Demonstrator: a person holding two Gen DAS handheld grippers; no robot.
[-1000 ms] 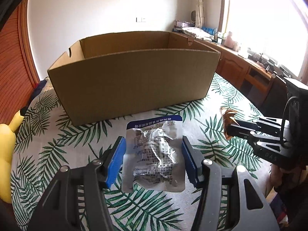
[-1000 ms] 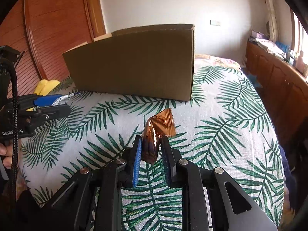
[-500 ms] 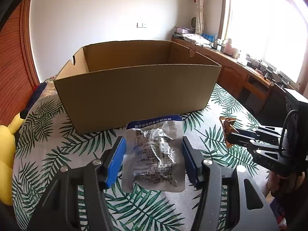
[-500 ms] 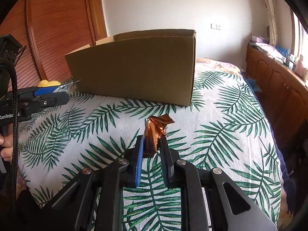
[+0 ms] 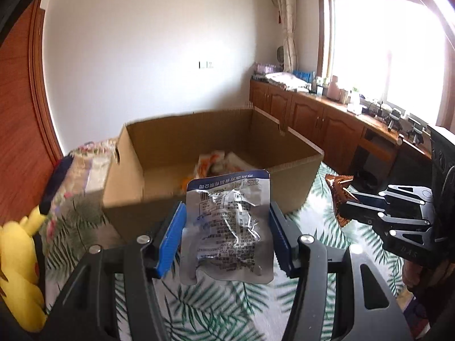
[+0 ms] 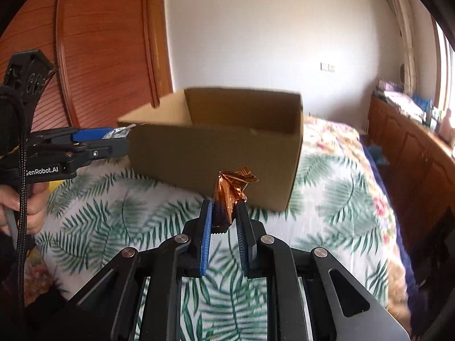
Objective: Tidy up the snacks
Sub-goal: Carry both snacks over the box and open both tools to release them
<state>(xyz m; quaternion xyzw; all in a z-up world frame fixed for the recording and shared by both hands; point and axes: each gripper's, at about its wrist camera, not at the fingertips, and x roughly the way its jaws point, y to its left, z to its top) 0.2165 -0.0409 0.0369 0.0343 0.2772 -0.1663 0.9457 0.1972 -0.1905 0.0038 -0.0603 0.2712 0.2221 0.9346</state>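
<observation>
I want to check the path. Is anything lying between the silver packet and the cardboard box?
Nothing: in the left wrist view the silver packet, held by the left gripper, faces the cardboard box across bare leaf-print cloth.

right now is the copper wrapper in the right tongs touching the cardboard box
Cannot tell. In the right wrist view the copper wrapper overlaps the cardboard box front. The left wrist view shows it beside the box corner, but no plain gap.

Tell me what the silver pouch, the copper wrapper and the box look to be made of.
Silver pouch: probably metallised plastic film, shiny; it creases sharply and glints, with printed text.
Copper wrapper: likely foil or foil-look plastic, glossy; crinkled, with a serrated crimped end.
Box: corrugated cardboard, matte brown; the cut top edge shows a fluted line.
The left gripper clamps the pouch, the right gripper the wrapper.
</observation>
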